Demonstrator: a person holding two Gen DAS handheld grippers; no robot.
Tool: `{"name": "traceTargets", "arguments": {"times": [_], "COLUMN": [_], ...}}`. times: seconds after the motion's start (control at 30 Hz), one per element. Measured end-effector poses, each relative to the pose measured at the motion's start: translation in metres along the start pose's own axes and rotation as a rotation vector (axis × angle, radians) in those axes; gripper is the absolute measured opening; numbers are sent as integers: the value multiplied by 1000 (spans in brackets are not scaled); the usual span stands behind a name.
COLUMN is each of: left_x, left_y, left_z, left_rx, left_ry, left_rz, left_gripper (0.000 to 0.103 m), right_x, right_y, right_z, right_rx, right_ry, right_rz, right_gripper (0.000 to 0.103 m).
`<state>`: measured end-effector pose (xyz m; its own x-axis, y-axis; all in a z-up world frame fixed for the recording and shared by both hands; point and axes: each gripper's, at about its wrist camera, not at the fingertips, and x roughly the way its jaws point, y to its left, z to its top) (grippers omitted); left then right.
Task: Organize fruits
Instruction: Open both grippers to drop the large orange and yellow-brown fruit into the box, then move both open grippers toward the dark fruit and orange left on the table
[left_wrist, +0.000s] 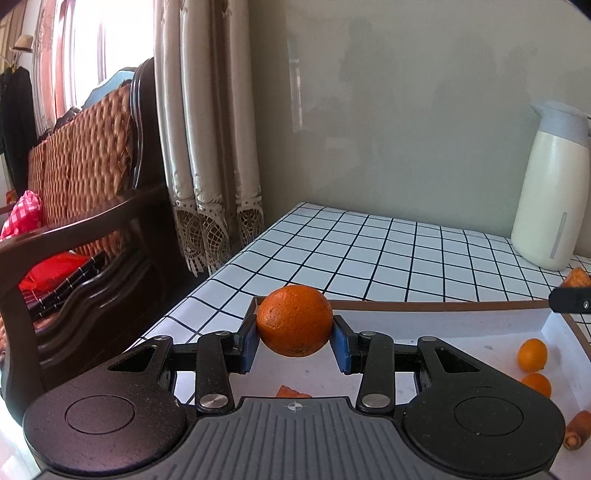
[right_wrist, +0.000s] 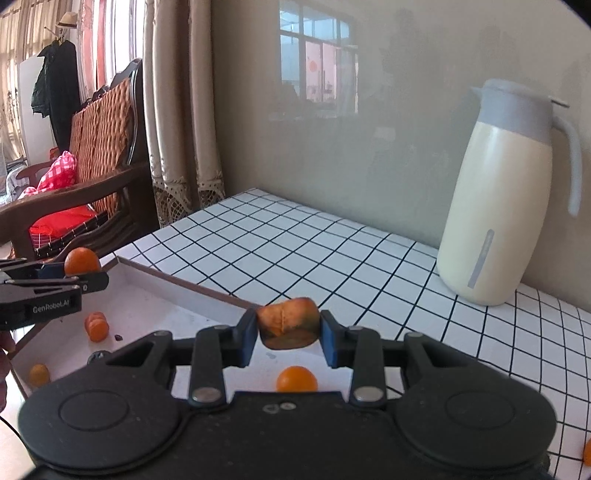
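Clearly round, dimpled orange; browned, split fruit chunk

- Daylight from window at left, blown out.
- Glare/reflections on wall.
- Strong fisheye bend + dark corners.
- Right view slightly soft; soft shadows on tablecloth.

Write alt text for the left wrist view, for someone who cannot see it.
A black left claw with blue pads grips a round orange above a shallow white tray. The tray holds a few small orange fruits and sits on a white tablecloth with a black grid. A cream jug stands at the right, a wooden chair at the left.
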<state>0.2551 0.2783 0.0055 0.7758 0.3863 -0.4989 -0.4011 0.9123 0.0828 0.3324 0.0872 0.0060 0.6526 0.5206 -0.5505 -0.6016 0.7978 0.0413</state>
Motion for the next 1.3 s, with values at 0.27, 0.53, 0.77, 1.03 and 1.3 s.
{"name": "traceTargets", "arguments": {"times": [0.27,0.53,0.77,1.03,1.3], "left_x": [-8,-37,-47,-68,-111], "left_y": [-6,-14,-12,-14,-26], "left_z": [-5,-5,-7,-12,-33], "left_rx": [20,51,40,36,48], "left_ry": [-56,-169,-172,-190,-212], "left_rz": [51,79,77,89,78], "left_gripper": [99,103,103,103,103], "right_x": [1,-20,-33,-62,-110], "right_y": [0,-16,-27,-32,-36], "right_z": [0,-8,-14,-22,-48], "right_rx": [-39,37,75,75,67], "right_ry": [-19,-80,-80,-113,-170], "right_rz": [-73,-81,-93,-92,-85], "right_gripper": [81,97,97,97,97]}}
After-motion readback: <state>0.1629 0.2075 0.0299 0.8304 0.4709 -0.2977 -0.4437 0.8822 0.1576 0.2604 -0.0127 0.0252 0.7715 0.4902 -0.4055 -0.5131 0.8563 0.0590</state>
